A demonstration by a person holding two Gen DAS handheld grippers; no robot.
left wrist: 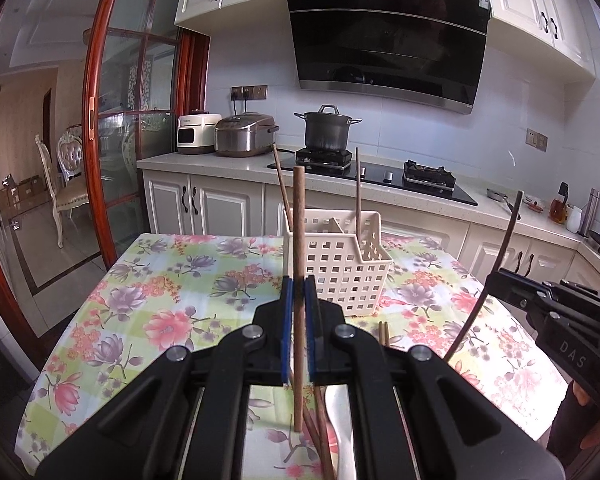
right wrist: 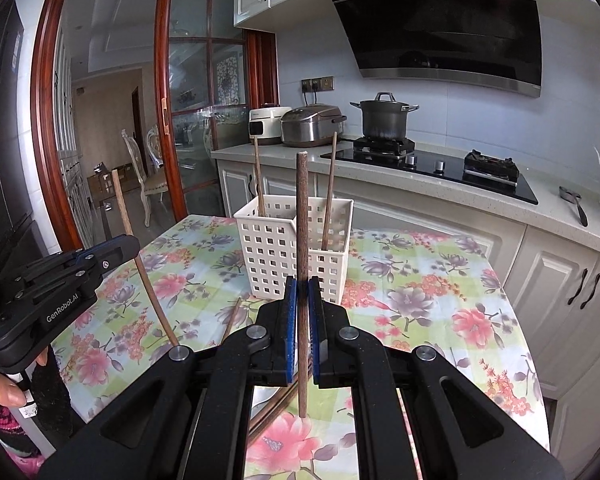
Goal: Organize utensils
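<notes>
Left tool (left wrist: 299, 292): clamped on an upright chopstick (left wrist: 299, 240).
Right tool (right wrist: 303, 292): clamped on a darker chopstick (right wrist: 302, 220).
Basket (left wrist: 340, 276): on the bench at twelve o'clock.
Advice: keep both sticks vertical, lower them tip-first into a compartment.

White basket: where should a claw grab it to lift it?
Probably pinch the near wall of the white basket at its top edge, coming straight down. It stands upright, open-topped, with thin walls, and the chopsticks standing inside leave that edge free.
</notes>
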